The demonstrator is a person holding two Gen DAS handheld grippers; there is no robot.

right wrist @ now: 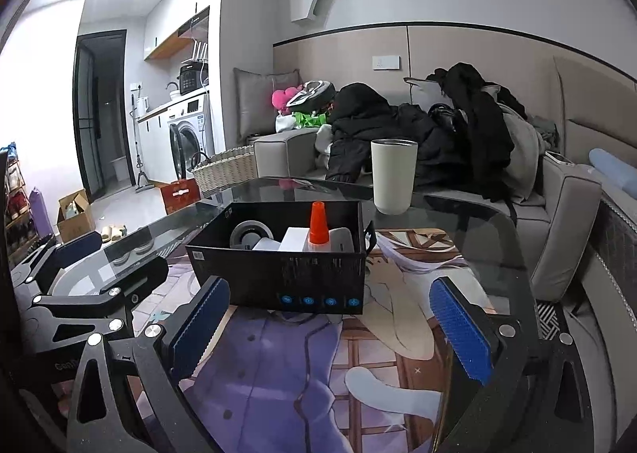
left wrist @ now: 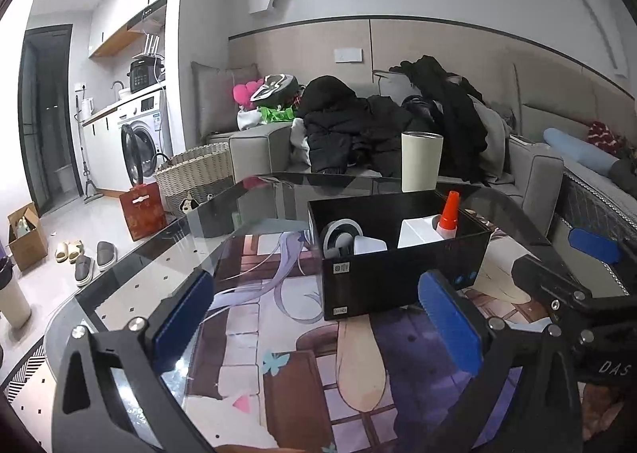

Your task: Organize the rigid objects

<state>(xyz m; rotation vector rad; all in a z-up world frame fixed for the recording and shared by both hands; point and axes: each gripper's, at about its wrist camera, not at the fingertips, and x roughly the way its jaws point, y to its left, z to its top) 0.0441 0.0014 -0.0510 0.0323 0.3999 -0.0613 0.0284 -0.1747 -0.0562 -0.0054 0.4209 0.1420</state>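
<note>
Rigid objects are already gathered in the black box [right wrist: 278, 273], and neither pair of tongs is holding anything. The right tongs [right wrist: 330, 337] are held spread wide and empty just short of the box's near wall, low over the glass counter [right wrist: 477, 222]; the left tongs [left wrist: 318, 317] are likewise spread and empty, facing the box's near corner from the other side. Inside the box an orange-capped bottle [right wrist: 317, 232] is stood upright beside a white carton [right wrist: 296, 240], with a grey roll [right wrist: 249, 234] toward the box's far left and a pale rounded item next to it that cannot be identified. Beyond the box, a cream tumbler [right wrist: 393, 176] is seen standing alone on the counter, near its far edge and apart from the box. Behind that, a sofa piled with dark clothes is visible. The step in hand is judged to be a pause between placements, most of the sorting being done. If the tumbler is meant to join the rest, the next move would call for one pair of tongs to be carried past the box's right side, closed across the tumbler's smooth wall below the rim, and lifted clear without the bottle being knocked. The tumbler's slick, wide surface is likely to need a firm, centred grip.
</note>
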